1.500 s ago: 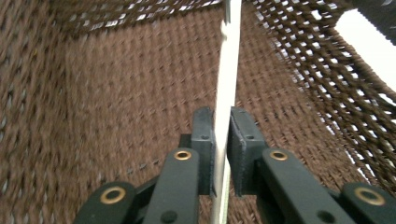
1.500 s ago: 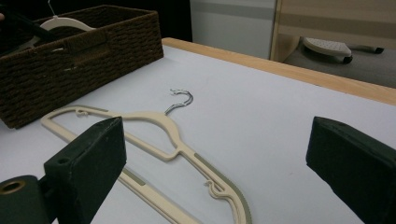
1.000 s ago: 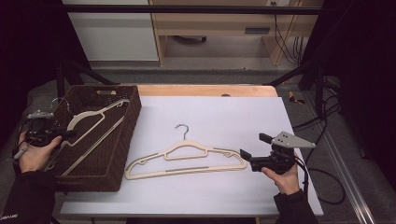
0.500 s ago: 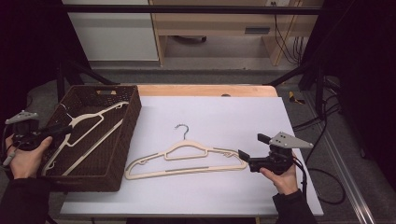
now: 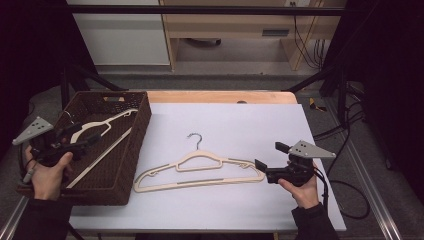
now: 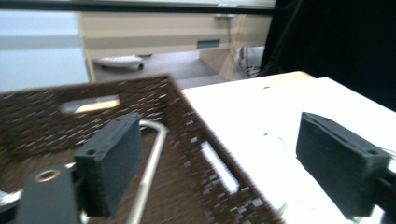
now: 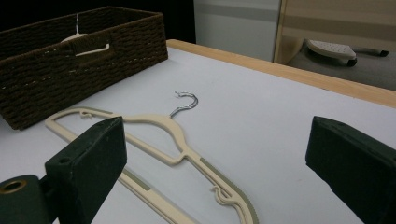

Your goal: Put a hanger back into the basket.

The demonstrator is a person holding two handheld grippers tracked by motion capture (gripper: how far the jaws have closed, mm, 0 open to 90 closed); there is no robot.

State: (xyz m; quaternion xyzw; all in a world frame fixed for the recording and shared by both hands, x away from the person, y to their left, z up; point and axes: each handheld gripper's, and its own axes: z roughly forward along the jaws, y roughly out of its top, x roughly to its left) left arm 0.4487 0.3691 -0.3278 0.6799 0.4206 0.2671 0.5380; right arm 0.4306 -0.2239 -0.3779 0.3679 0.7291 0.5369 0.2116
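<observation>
On the left, our left gripper [image 5: 85, 141] has just been opening its fingers, with nothing between them, above the dark brown woven basket [image 5: 131, 165], where one cream plastic hanger [image 5: 95, 127] already lies. The second cream plastic hanger with a metal hook [image 5: 200, 170] lies flat on the white counter [image 5: 240, 125]. We should bring the right gripper [image 5: 261, 167], its fingers open just beside the hanger's end, low along the counter and close on the thin arm squarely.
</observation>
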